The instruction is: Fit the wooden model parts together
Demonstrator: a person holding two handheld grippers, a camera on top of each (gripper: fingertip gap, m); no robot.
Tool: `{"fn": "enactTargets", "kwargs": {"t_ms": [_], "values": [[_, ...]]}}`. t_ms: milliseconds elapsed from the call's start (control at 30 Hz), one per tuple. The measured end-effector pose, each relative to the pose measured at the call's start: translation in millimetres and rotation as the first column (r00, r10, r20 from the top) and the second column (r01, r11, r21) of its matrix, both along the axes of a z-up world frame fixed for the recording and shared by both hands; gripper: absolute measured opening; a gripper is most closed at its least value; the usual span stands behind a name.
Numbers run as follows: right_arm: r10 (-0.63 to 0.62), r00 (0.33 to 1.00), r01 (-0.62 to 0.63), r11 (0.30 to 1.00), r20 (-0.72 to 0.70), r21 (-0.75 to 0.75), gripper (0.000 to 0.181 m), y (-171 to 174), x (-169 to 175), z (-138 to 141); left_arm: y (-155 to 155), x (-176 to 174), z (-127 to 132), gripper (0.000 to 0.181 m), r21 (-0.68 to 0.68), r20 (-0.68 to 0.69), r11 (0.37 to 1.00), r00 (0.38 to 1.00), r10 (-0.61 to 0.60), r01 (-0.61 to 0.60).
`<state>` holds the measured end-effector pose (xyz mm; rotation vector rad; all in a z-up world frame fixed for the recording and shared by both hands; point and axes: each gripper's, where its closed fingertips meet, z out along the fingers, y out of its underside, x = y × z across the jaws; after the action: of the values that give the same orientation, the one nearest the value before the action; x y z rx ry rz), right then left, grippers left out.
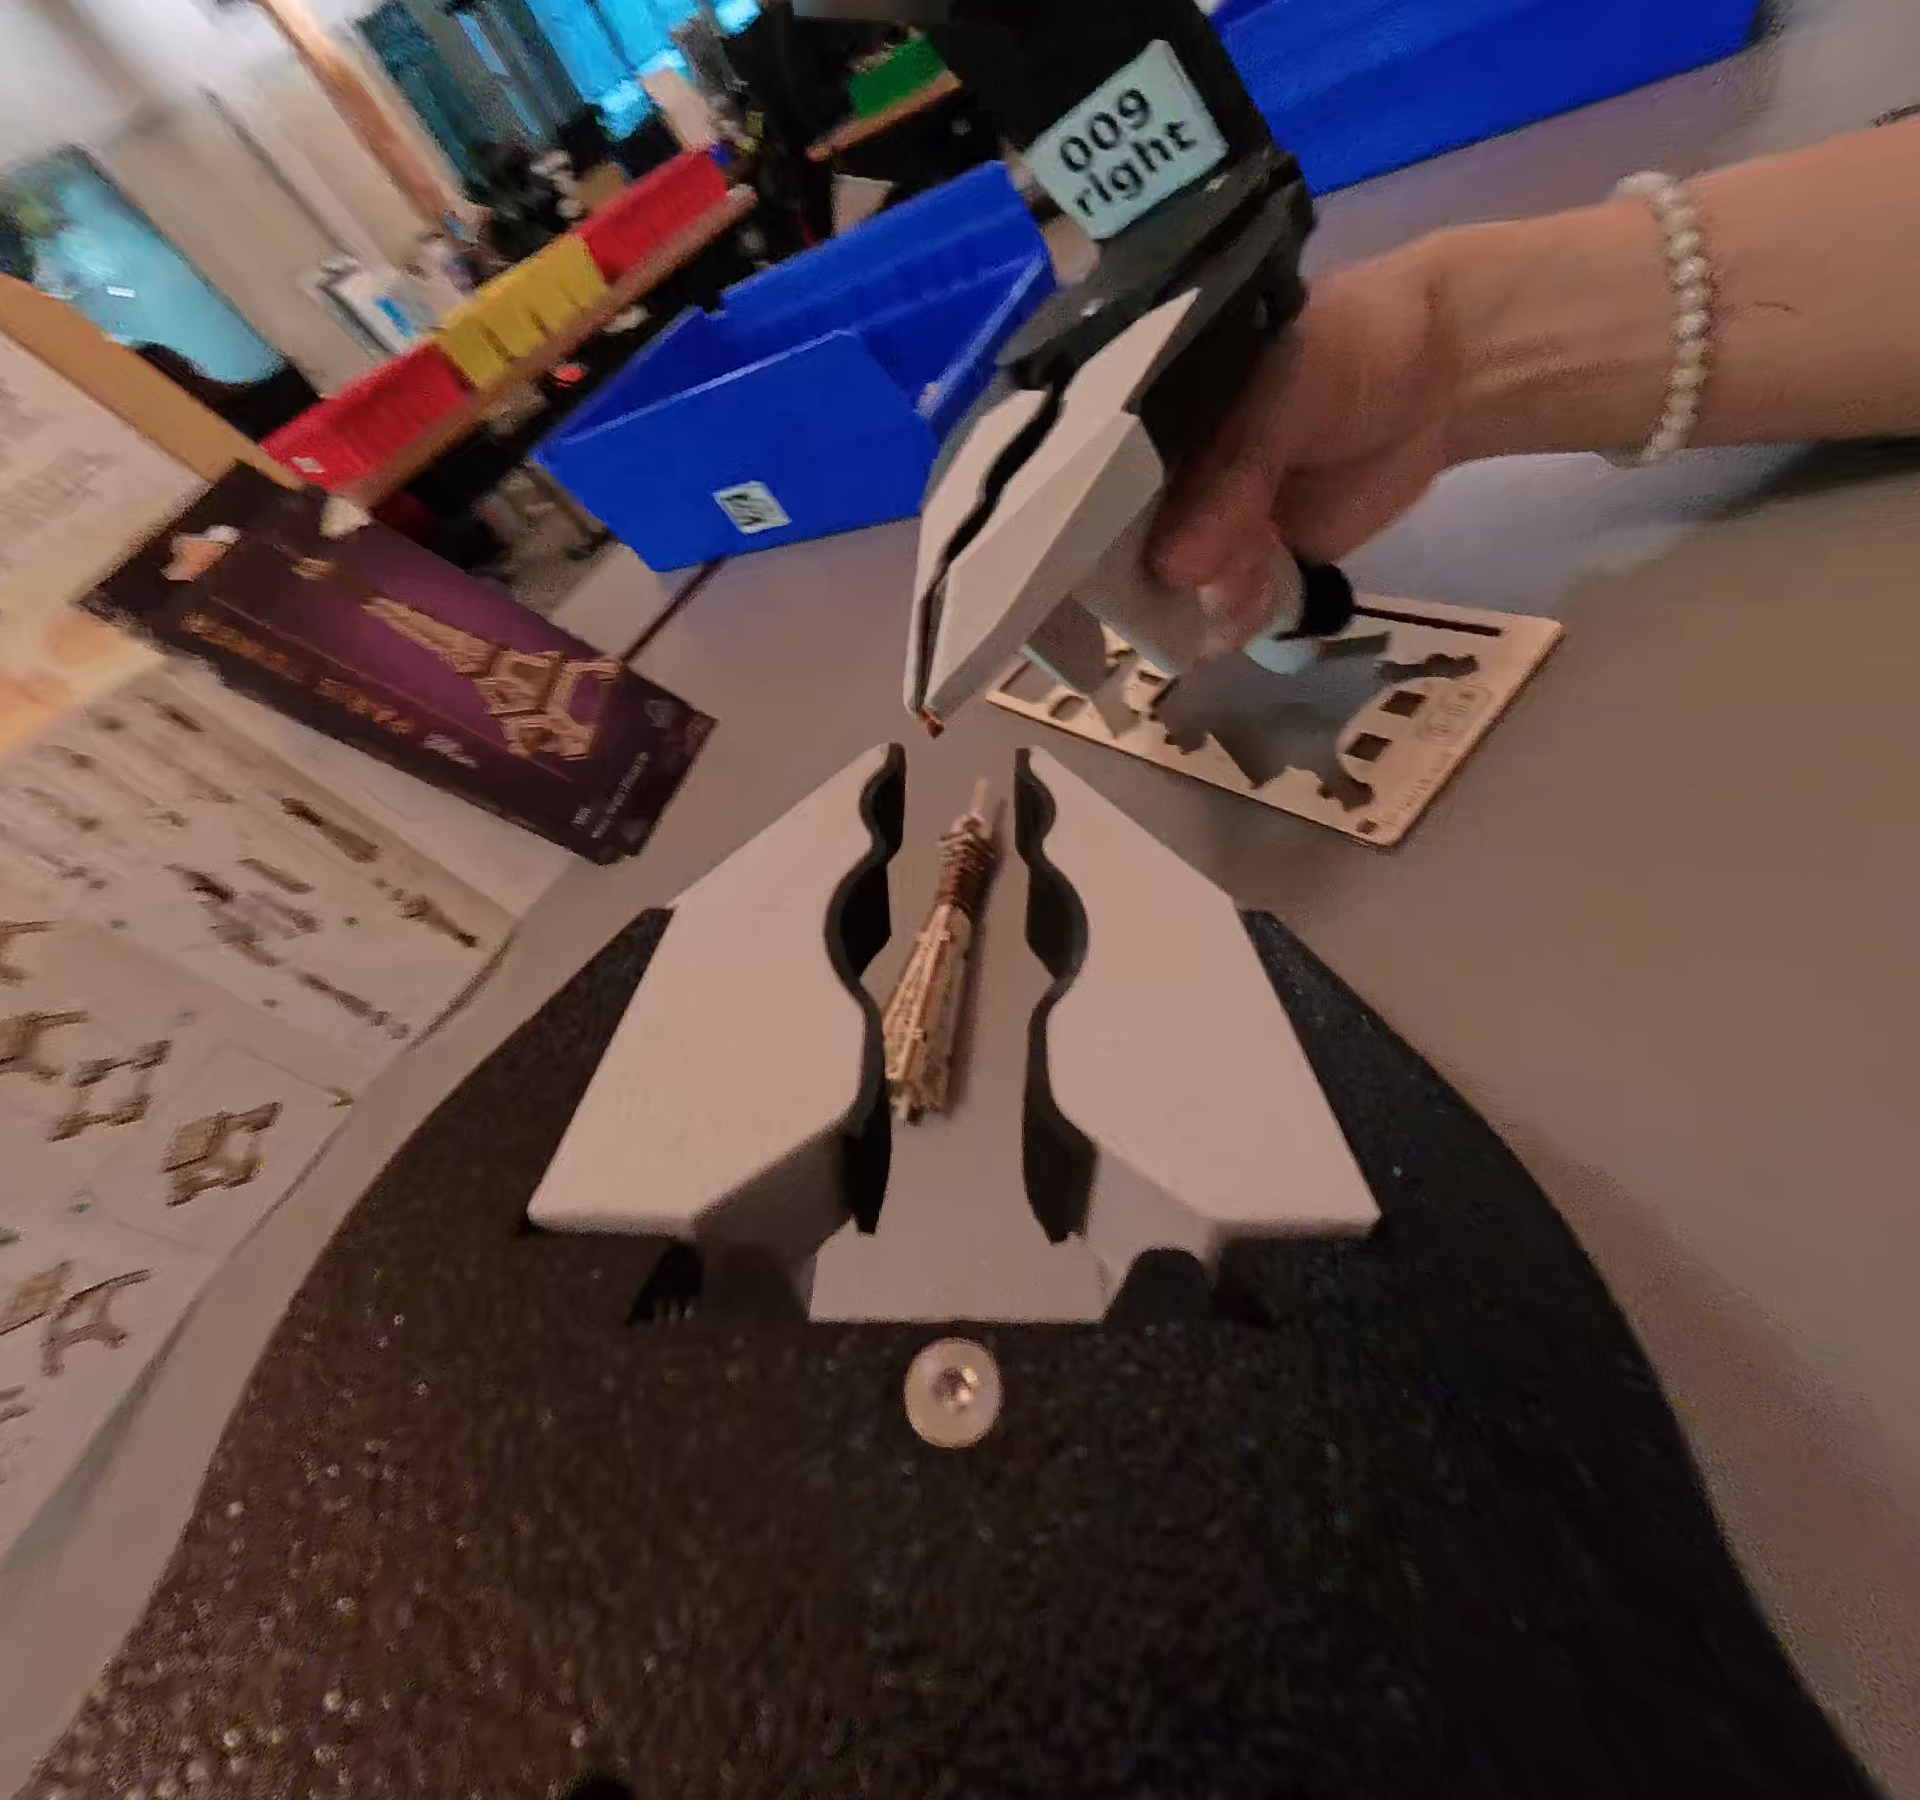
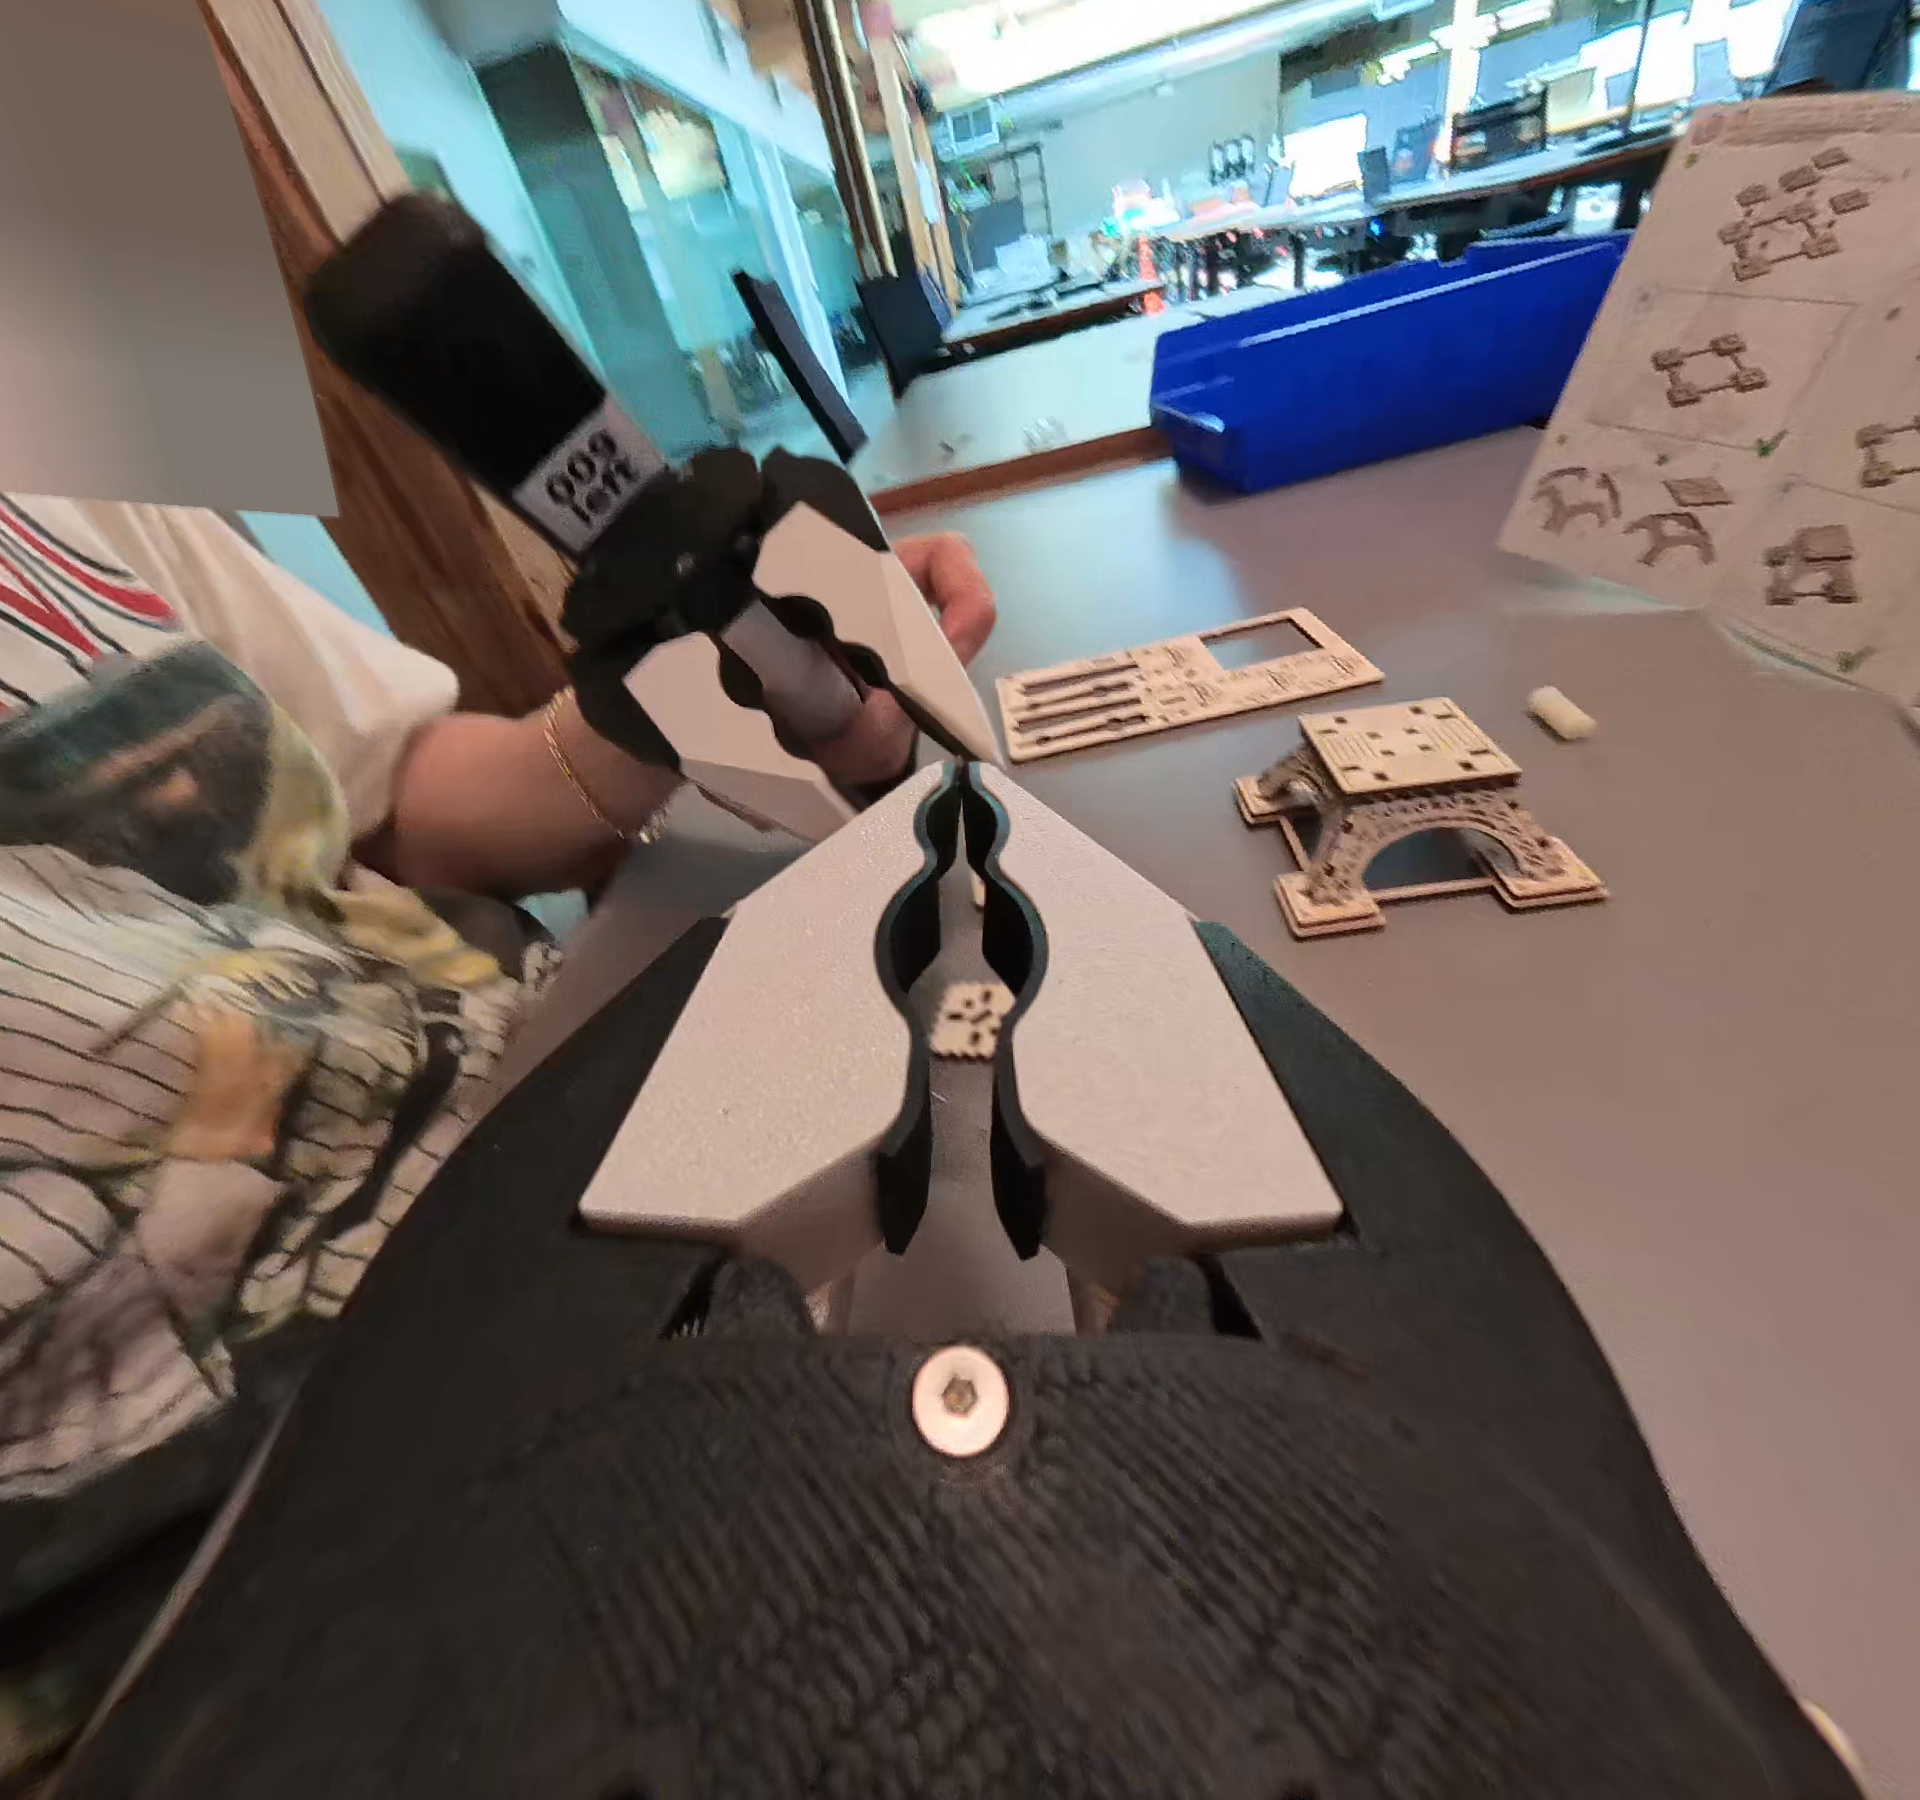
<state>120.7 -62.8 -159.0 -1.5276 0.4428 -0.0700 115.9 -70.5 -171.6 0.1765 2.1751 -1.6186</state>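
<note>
The slim wooden tower spire point(image 1: 940, 961) lies on the grey table between the fingers of my left gripper point(image 1: 956, 758), which is open and not touching it. My right gripper point(image 1: 925, 711) hangs tip-down just beyond the spire's far end. It is shut, and a small brown wooden bit point(image 1: 932, 724) shows at its tips. In the right wrist view its fingers point(image 2: 961, 776) meet at the tips. A small perforated wooden square point(image 2: 971, 1018) shows in the gap behind them. The arched tower base point(image 2: 1423, 815) stands to the right. My left gripper point(image 2: 904, 763) is open just ahead.
A punched-out wooden sheet point(image 1: 1351, 711) lies under the right hand; another sheet point(image 2: 1184, 690) lies behind the base. A purple kit box point(image 1: 416, 670) and instruction sheets point(image 2: 1766, 400) are at the sides. Blue bins point(image 1: 790, 420) line the back. A small white cylinder point(image 2: 1558, 711) lies loose. My two grippers' fingertips are within a few centimetres of each other.
</note>
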Motion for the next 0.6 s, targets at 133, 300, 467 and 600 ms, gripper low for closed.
{"fn": "enactTargets", "kwargs": {"t_ms": [133,300,467,600], "values": [[0.021,0.999,-0.017,0.993,-0.036,0.113,0.0,5,-4,15,4,4,17,0.014,-0.058,0.09,0.994,0.991,0.101,-0.096],[-0.008,0.997,0.024,0.979,-0.078,0.203,0.0,7,2,26,13,6,33,0.011,-0.131,0.144,0.979,0.974,0.176,-0.158],[0.007,0.997,0.013,0.969,-0.078,0.246,0.0,14,0,30,14,1,37,0.007,-0.165,0.078,0.978,0.987,0.144,-0.13],[-0.001,1.0,0.005,0.974,-0.016,0.227,0.0,18,-5,34,17,0,41,0.008,-0.215,-0.046,0.97,0.993,0.11,-0.118]]}}
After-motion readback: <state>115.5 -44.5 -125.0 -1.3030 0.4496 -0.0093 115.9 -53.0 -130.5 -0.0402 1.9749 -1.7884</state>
